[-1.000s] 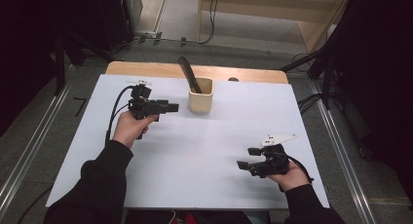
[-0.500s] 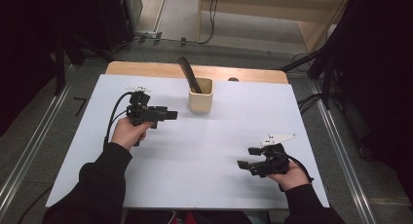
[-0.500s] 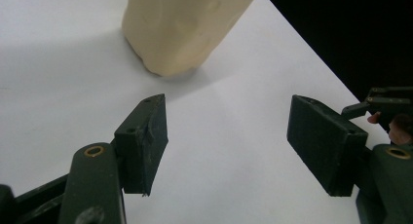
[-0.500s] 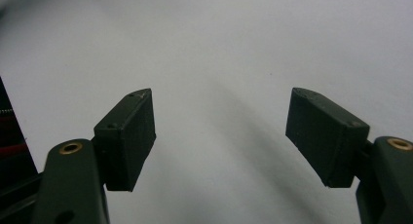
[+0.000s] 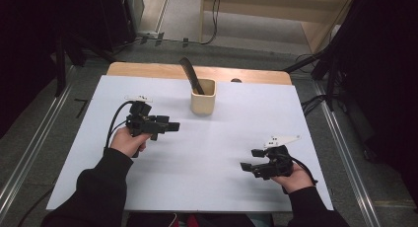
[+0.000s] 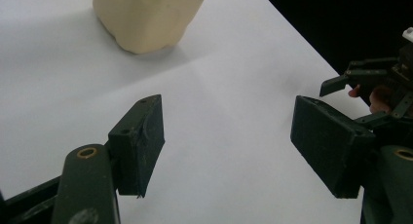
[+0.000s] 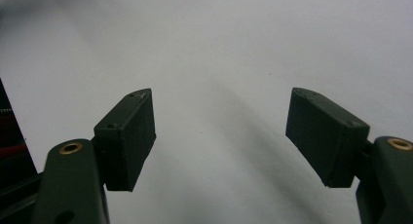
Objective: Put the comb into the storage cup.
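1. White sheeting is covering the tabletop, with a strip of bare wood showing along its far edge and a dim room of dark stands, cables and pale wooden furniture lying beyond.
2. You are holding your left tool above the left half of the sheet, jaws standing wide apart and gripping nothing, pointing toward the middle of the tabletop.
3. You are resting your right tool low near the front right corner, its jaws likewise spread and empty, aiming leftward across the sheet.
4. Toward the back middle, a cream cup is standing upright with a dark spatula propped in it, its handle leaning up and away to the back left.
5. From your left tool the cup is lying ahead and off to the far side; in the left gripper view its base is sitting beyond the jaws, up and left of the gap.
6. Your left hand is clearly the nearer one; the right tool is well apart from the cup and facing bare sheet in the right gripper view.
7. Reaching the spatula would likely mean turning the left tool toward the back and closing across the leaning handle, not along it.
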The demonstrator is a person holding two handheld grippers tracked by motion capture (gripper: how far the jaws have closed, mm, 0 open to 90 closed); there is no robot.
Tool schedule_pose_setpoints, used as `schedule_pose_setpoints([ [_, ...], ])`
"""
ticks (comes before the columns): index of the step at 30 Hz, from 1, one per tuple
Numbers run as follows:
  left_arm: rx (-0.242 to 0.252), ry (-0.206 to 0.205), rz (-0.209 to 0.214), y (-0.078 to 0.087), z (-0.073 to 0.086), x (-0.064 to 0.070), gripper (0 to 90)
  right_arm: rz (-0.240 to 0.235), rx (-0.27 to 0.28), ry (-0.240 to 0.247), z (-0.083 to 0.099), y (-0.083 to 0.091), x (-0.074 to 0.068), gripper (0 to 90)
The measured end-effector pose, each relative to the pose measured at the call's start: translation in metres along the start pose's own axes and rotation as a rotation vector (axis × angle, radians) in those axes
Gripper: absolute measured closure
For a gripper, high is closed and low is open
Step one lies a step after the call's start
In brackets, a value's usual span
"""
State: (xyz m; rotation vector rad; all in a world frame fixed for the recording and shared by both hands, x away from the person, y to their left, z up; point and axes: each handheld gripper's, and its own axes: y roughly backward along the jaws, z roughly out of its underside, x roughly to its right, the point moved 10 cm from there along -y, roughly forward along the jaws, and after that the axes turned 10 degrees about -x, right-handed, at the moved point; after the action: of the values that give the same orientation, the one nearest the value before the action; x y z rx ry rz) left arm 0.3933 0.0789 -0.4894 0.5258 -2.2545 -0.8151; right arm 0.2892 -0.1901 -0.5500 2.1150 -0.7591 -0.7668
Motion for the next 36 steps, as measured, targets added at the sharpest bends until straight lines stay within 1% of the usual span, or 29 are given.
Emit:
schedule_pose_setpoints([
  [4,-0.006,-0.008,-0.001,0.001,0.006,0.003,28.8,0.001,0.0,0.001,0.0,0.0,0.0,24.7],
  [7,-0.012,-0.009,0.007,0.001,0.011,0.005,28.7,0.0,-0.001,0.004,0.0,0.0,0.001,24.8],
  [11,-0.02,-0.028,0.009,0.0,0.016,0.009,28.8,0.001,0.0,0.001,0.0,0.0,0.001,24.8],
  [15,-0.03,-0.038,0.008,0.0,0.022,0.013,28.8,0.001,0.001,-0.005,0.0,0.0,0.002,24.8],
  [22,-0.067,-0.051,-0.009,-0.002,0.037,0.013,28.7,0.002,0.001,-0.009,0.0,0.0,0.002,24.8],
  [24,-0.073,-0.059,-0.007,-0.002,0.04,0.014,28.8,0.002,0.002,-0.007,0.0,0.0,0.002,24.8],
  [36,-0.099,-0.086,-0.021,0.001,0.059,0.017,28.8,0.006,-0.001,-0.006,0.001,0.0,0.003,24.7],
])
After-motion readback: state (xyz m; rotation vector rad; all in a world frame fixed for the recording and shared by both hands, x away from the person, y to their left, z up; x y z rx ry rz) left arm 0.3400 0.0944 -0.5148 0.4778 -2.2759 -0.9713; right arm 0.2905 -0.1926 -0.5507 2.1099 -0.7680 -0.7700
